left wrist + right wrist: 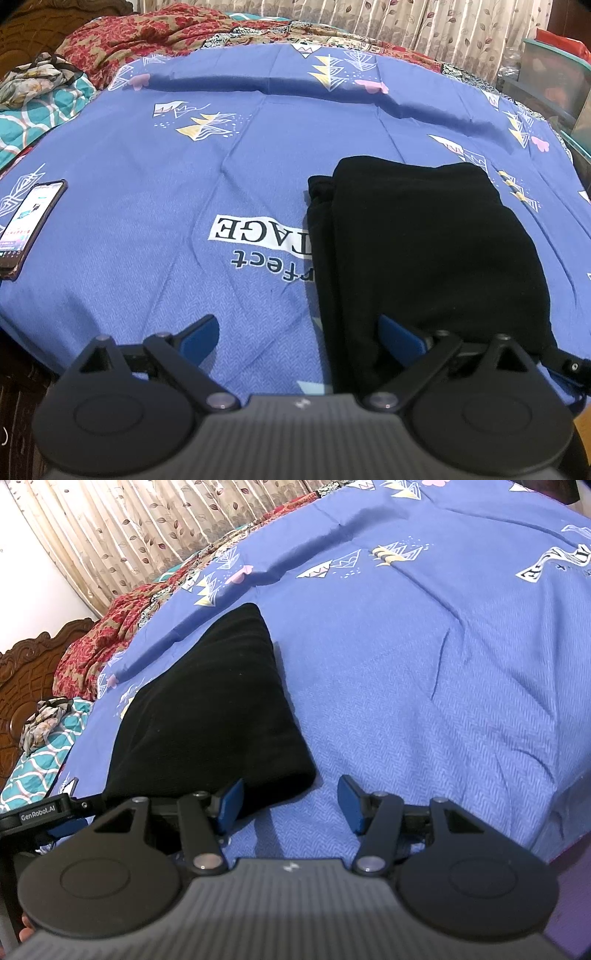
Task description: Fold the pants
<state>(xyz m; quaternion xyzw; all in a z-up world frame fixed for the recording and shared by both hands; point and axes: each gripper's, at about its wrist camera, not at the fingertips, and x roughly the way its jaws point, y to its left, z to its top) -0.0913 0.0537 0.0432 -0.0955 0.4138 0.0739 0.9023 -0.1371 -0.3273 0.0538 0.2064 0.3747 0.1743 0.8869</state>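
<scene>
In the left wrist view, the left gripper (297,334) stands wide open and empty over the near edge of the black pants (424,251), which lie folded compactly on the blue bedsheet (147,184), apparently let go; dark cloth hides the layers. In the right wrist view, the right gripper (291,805) is partly open, holding nothing, at the pants' near corner.

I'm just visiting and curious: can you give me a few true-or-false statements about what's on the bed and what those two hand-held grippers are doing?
1. The black pants lie folded on the blue bedsheet. True.
2. The left hand-held gripper is clamped on the pants. False: its jaws stand wide open, holding nothing.
3. A phone lies on the sheet with its screen lit. True.
4. The right hand-held gripper holds the phone. False: it is open and empty, beside the pants' near corner.
5. The pants are white. False: black.
</scene>
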